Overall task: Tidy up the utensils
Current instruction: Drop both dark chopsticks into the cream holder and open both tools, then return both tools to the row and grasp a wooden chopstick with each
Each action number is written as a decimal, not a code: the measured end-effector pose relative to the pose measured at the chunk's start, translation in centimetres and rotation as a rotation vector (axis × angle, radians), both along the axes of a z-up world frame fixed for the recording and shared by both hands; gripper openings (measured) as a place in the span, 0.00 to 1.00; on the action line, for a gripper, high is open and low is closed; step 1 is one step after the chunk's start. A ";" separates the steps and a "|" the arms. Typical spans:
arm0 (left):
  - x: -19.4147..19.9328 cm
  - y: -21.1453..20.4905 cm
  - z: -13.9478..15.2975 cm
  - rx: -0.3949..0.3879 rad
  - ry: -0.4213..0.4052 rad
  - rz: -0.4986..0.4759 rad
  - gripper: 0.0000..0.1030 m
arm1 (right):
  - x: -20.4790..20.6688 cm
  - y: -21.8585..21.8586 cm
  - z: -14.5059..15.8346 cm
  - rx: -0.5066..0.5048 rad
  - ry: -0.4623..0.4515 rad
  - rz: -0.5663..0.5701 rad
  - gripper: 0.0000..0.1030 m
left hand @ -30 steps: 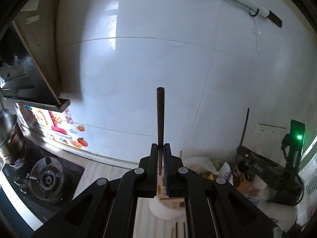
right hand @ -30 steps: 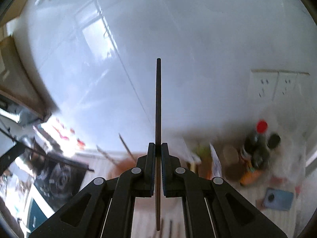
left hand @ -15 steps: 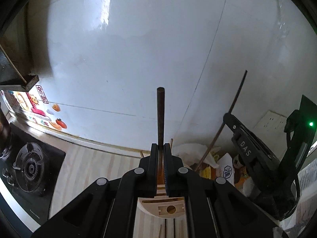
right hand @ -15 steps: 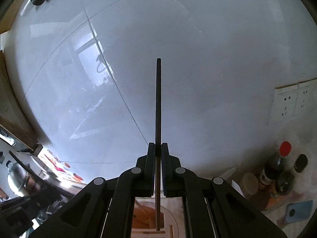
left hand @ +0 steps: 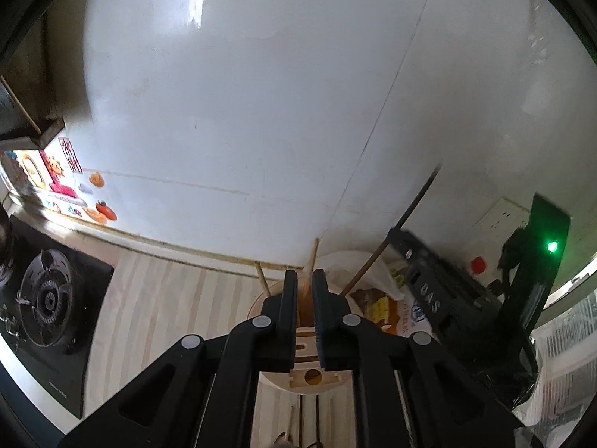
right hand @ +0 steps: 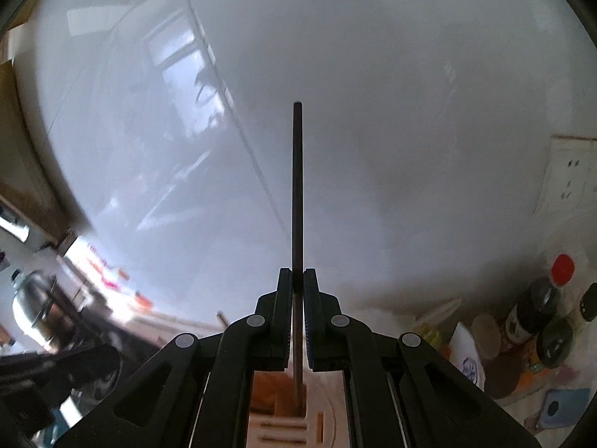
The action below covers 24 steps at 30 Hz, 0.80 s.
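My left gripper (left hand: 305,291) is opening above the utensil holder (left hand: 312,375), nothing clearly pinched. My right gripper (right hand: 297,291) clamps a dark chopstick (right hand: 297,186) above the holder; tilted, it could miss.

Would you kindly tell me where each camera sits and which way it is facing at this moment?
Left wrist: on the left gripper, looking down at the wooden holder and wall; its opening jaws show, a blurred brown stick in the gap.
Right wrist: on the right gripper, facing the wall; its jaws clamp a dark chopstick.
Shared: wooden holder, wall.
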<state>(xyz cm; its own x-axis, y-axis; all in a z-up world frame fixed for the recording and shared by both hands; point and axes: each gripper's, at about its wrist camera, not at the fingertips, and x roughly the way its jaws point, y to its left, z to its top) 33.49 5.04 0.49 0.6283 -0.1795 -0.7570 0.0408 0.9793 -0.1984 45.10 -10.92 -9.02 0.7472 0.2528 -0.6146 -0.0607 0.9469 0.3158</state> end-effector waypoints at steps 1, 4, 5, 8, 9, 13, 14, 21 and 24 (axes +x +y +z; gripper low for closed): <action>-0.2 0.1 0.5 0.009 -0.013 0.007 0.14 | -0.2 -0.1 0.1 0.004 0.011 0.009 0.11; -1.3 0.8 2.1 0.023 -0.062 0.037 0.62 | -1.7 -1.0 1.2 0.002 0.009 0.010 0.40; -1.9 1.2 2.6 0.026 -0.088 0.060 0.77 | -2.2 -1.2 1.5 0.002 0.010 0.008 0.43; -3.6 2.6 2.8 0.057 -0.132 0.120 0.86 | -4.7 -2.3 2.2 -0.025 0.030 -0.012 0.51; -4.1 2.8 2.7 0.066 -0.131 0.133 0.91 | -5.5 -2.9 2.3 -0.028 0.034 -0.020 0.54; -6.3 3.9 0.4 0.114 -0.118 0.166 1.00 | -9.6 -5.1 1.5 -0.036 0.074 -0.071 0.66; -6.9 4.0 -0.8 0.119 -0.099 0.159 1.00 | -10.7 -5.8 0.9 -0.034 0.088 -0.087 0.71; -9.5 3.1 -9.8 0.170 0.085 0.119 1.00 | -15.5 -7.7 -5.6 -0.079 0.251 -0.136 0.87; -10.2 2.4 -14.1 0.209 0.175 0.103 1.00 | -16.7 -7.9 -9.5 -0.098 0.354 -0.129 0.87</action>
<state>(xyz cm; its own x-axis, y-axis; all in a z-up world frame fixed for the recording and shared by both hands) 23.27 7.47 -13.57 0.4917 0.0498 -0.8693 -0.0779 0.9969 0.0131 28.38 -18.81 -18.55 0.5068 0.0980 -0.8565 0.1575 0.9663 0.2038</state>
